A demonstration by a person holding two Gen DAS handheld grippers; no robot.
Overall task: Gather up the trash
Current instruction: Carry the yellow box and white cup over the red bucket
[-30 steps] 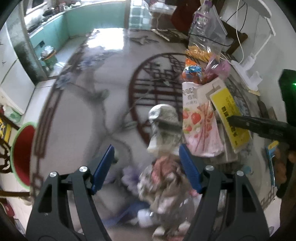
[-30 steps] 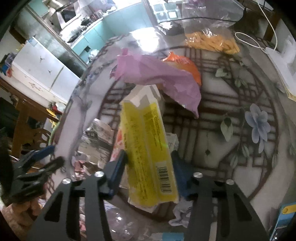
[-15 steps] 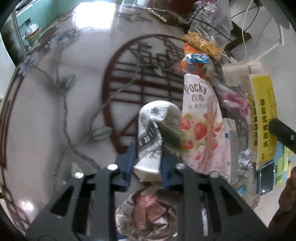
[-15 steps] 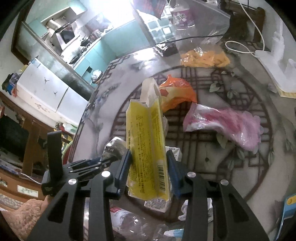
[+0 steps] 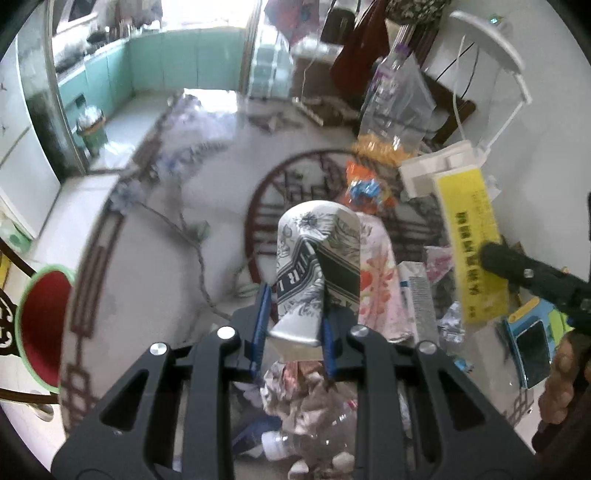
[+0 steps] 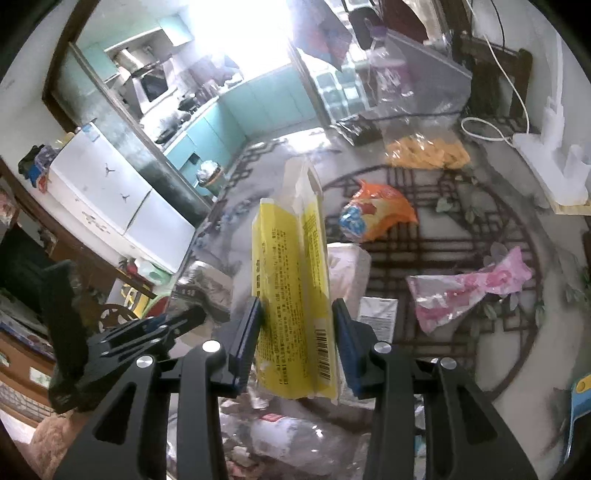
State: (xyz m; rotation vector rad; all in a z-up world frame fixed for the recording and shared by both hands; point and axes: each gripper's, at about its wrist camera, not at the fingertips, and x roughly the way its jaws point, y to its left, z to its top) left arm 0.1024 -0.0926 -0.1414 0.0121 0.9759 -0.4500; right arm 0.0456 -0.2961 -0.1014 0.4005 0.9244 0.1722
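Left gripper [image 5: 293, 319]: a black-and-white printed wrapper [image 5: 317, 258] is pinched at its lower end, raised above the littered table [image 5: 155, 266]. Right gripper [image 6: 297, 338]: a yellow box [image 6: 291, 291] is clamped, upright. Farther off, an orange snack bag [image 6: 376, 212] is left lying. Slippage of the wrapper is judged possible, since only its edge is gripped.

Patterned table [image 6: 461, 243], orange wrapper [image 6: 380, 212], pink bag [image 6: 469, 291], seemingly crumpled bottle [image 5: 317, 439].

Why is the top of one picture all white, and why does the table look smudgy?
Right wrist view: daylight from the kitchen window is overexposed, washing that patch out. Left wrist view: the table is motion-blurred, while the black-and-white carton in the left hand-held gripper stays sharp. Both views bend at the edges, from the fisheye lens.
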